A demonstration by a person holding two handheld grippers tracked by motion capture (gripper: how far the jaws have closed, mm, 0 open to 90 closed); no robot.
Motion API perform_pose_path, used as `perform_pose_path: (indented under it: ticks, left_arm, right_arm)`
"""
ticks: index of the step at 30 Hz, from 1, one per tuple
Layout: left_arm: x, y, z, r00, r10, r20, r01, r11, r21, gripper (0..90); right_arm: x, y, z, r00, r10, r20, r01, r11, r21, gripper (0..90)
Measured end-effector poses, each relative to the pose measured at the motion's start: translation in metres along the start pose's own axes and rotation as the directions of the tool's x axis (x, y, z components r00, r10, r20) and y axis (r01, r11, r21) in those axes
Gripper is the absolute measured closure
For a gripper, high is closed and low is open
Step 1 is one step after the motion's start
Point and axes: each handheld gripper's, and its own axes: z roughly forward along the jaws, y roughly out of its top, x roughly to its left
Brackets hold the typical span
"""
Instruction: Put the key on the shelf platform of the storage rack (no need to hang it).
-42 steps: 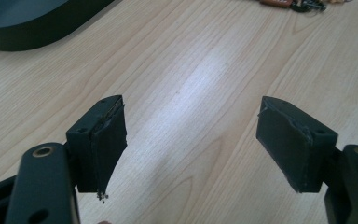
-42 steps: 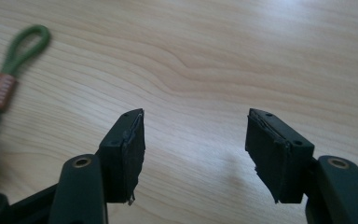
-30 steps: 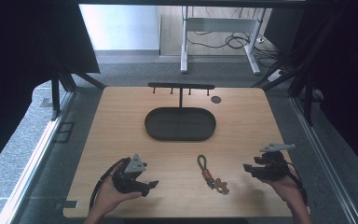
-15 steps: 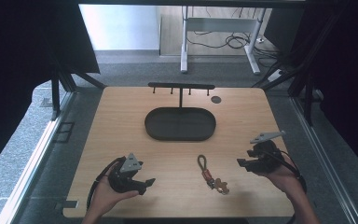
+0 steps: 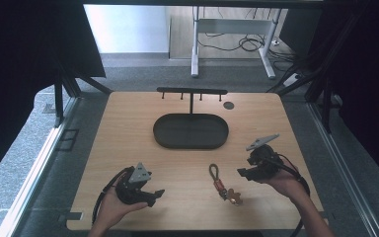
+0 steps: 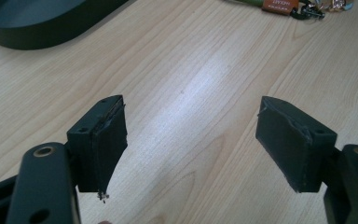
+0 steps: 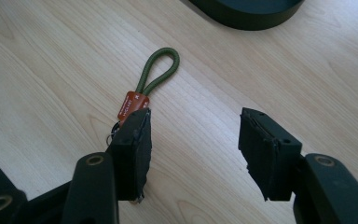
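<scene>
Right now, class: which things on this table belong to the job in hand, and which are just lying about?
In the job:
- keyring, green cord loop
- right gripper, open, closing in on it

Lying about:
- oval tray
- hook rack
- left gripper, open, idle

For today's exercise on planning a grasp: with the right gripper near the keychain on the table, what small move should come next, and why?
Probably ease the right gripper a little toward the keychain and lower it so the open jaws straddle the orange tag. In the right gripper view the keychain lies flat on the table, off behind one finger rather than between the two.
</scene>
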Motion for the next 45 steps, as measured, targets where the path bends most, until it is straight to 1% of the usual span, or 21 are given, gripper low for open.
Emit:
perform_pose_path:
  ticks: [2, 3, 4, 6, 7, 11, 12, 16, 17, 18, 20, 22, 23, 30, 31, 32, 36, 40, 41, 44, 45]
  left_arm:
    - [0.001, 0.000, -0.002, 1.0000, 0.001, 0.000, -0.001, 1.0000, -0.009, 25.2]
    - [0.001, 0.000, -0.002, 1.0000, 0.001, 0.000, -0.001, 1.0000, -0.009, 25.2]
    - [0.001, 0.000, -0.003, 1.0000, 0.000, 0.000, 0.000, 0.9999, -0.011, 25.2]
    - [0.002, 0.000, -0.003, 1.0000, 0.001, -0.001, -0.001, 0.9999, -0.011, 25.2]
    - [0.003, 0.001, -0.003, 1.0000, 0.001, 0.000, -0.001, 1.0000, -0.009, 25.2]
    - [0.003, 0.002, -0.001, 1.0000, 0.002, 0.002, -0.002, 1.0000, -0.007, 25.2]
    - [0.003, 0.003, 0.001, 1.0000, 0.002, 0.004, -0.002, 1.0000, -0.001, 25.2]
    - [0.003, 0.004, 0.004, 1.0000, 0.005, 0.007, -0.005, 0.9999, 0.009, 25.2]
    - [0.002, 0.005, 0.005, 0.9999, 0.010, 0.010, -0.010, 0.9999, 0.009, 25.2]
    - [0.002, 0.005, 0.005, 0.9999, 0.010, 0.010, -0.010, 0.9999, 0.009, 25.2]
    - [0.002, 0.006, 0.005, 0.9998, 0.013, 0.014, -0.013, 0.9999, 0.008, 25.2]
    - [0.001, 0.006, 0.005, 0.9997, 0.017, 0.019, -0.017, 0.9998, 0.006, 25.2]
    - [0.002, 0.006, 0.006, 0.9997, 0.017, 0.018, -0.017, 0.9998, 0.007, 25.1]
    - [0.003, 0.006, 0.004, 0.9998, 0.014, 0.010, -0.014, 0.9999, 0.004, 25.3]
    - [0.003, 0.006, 0.003, 0.9999, 0.016, 0.006, -0.016, 0.9999, 0.002, 25.4]
    - [0.003, 0.006, 0.002, 0.9998, 0.017, 0.004, -0.017, 0.9998, -0.001, 25.5]
    - [0.004, 0.006, 0.001, 0.9998, 0.018, -0.004, -0.018, 0.9998, -0.003, 25.9]
    - [0.004, 0.006, 0.001, 0.9998, 0.018, -0.003, -0.018, 0.9998, -0.001, 26.0]
    - [0.004, 0.006, 0.002, 0.9998, 0.019, -0.002, -0.019, 0.9998, -0.001, 25.9]
    - [0.004, 0.006, 0.002, 0.9998, 0.020, -0.001, -0.020, 0.9998, 0.001, 25.9]
    - [0.004, 0.005, 0.002, 0.9998, 0.019, -0.001, -0.019, 0.9998, 0.000, 25.9]
  right_arm:
    - [0.003, 0.001, 0.004, 0.9999, 0.011, 0.001, -0.011, 1.000, 0.017, 43.9]
    - [0.003, 0.001, 0.004, 0.9999, 0.011, 0.001, -0.011, 1.000, 0.017, 43.9]
    - [0.007, 0.002, 0.007, 1.0000, -0.002, -0.001, 0.002, 0.999, 0.035, 43.9]
    - [0.009, 0.003, 0.009, 1.0000, -0.009, -0.003, 0.009, 0.999, 0.040, 43.9]
    - [0.012, 0.004, 0.012, 0.9998, -0.012, -0.013, 0.013, 0.999, 0.050, 44.1]
    - [0.014, 0.005, 0.017, 0.9997, -0.015, -0.019, 0.017, 0.998, 0.065, 44.3]
    - [0.015, 0.006, 0.021, 0.9992, -0.030, -0.027, 0.031, 0.997, 0.075, 44.2]
    - [0.018, 0.007, 0.028, 0.9989, -0.031, -0.035, 0.034, 0.996, 0.088, 44.3]
    - [0.020, 0.008, 0.033, 0.9986, -0.037, -0.038, 0.041, 0.994, 0.097, 44.3]
    - [0.020, 0.008, 0.033, 0.9986, -0.037, -0.038, 0.041, 0.994, 0.097, 44.3]
    - [0.022, 0.008, 0.036, 0.9985, -0.034, -0.041, 0.039, 0.994, 0.105, 44.5]
    - [0.027, 0.009, 0.041, 0.9976, -0.043, -0.055, 0.050, 0.992, 0.117, 45.2]
    - [0.028, 0.009, 0.043, 0.9972, -0.050, -0.055, 0.056, 0.991, 0.119, 45.4]
    - [0.034, 0.014, 0.051, 0.9966, -0.055, -0.061, 0.063, 0.989, 0.137, 46.5]
    - [0.035, 0.015, 0.054, 0.9962, -0.061, -0.062, 0.070, 0.986, 0.150, 46.5]
    - [0.036, 0.015, 0.056, 0.9955, -0.070, -0.063, 0.079, 0.985, 0.151, 46.5]
    - [0.039, 0.014, 0.063, 0.9955, -0.069, -0.065, 0.079, 0.984, 0.162, 46.6]
    - [0.041, 0.013, 0.069, 0.9952, -0.074, -0.064, 0.084, 0.981, 0.177, 47.3]
    - [0.042, 0.013, 0.073, 0.9953, -0.076, -0.060, 0.086, 0.979, 0.187, 47.8]
    - [0.042, 0.013, 0.077, 0.9958, -0.071, -0.058, 0.081, 0.978, 0.193, 48.4]
    - [0.043, 0.013, 0.082, 0.9959, -0.068, -0.060, 0.079, 0.975, 0.205, 48.7]
